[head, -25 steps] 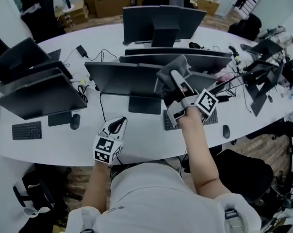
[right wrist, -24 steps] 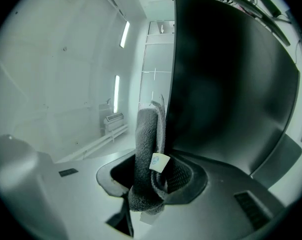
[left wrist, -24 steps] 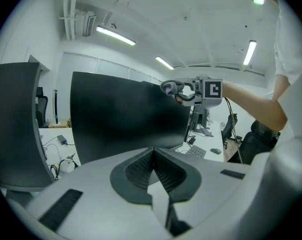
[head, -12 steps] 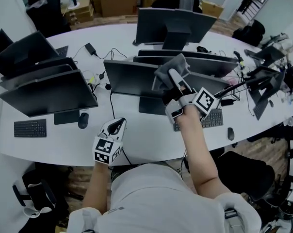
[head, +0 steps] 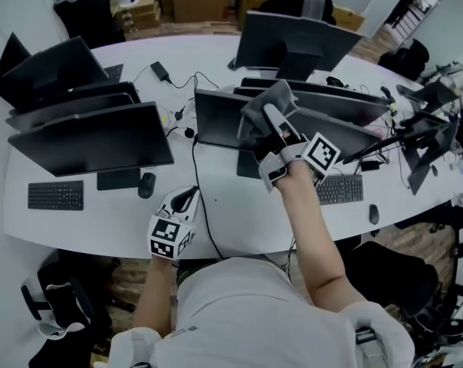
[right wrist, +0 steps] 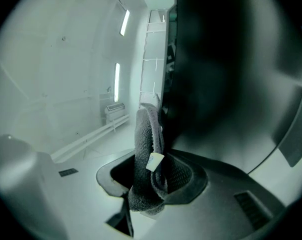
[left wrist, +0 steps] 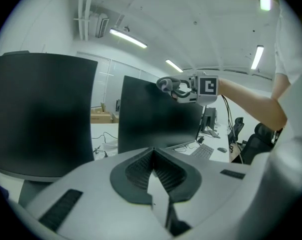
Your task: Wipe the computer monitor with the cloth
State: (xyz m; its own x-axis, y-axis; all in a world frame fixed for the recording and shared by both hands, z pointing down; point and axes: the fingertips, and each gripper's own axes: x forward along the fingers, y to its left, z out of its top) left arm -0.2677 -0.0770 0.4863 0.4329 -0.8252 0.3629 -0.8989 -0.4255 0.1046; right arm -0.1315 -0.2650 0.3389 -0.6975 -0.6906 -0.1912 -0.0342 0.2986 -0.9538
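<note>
the right gripper [head: 273, 119] clamps the grey cloth [right wrist: 145, 149] between its jaws, a small white tag showing on the fold; the cloth sits at the top edge of the dark monitor [right wrist: 231, 74] just ahead of those jaws; the left gripper [left wrist: 153, 154] hangs low over the white table [head: 231, 213] — down and to the left of the right one, jaws pressed together on nothing
</note>
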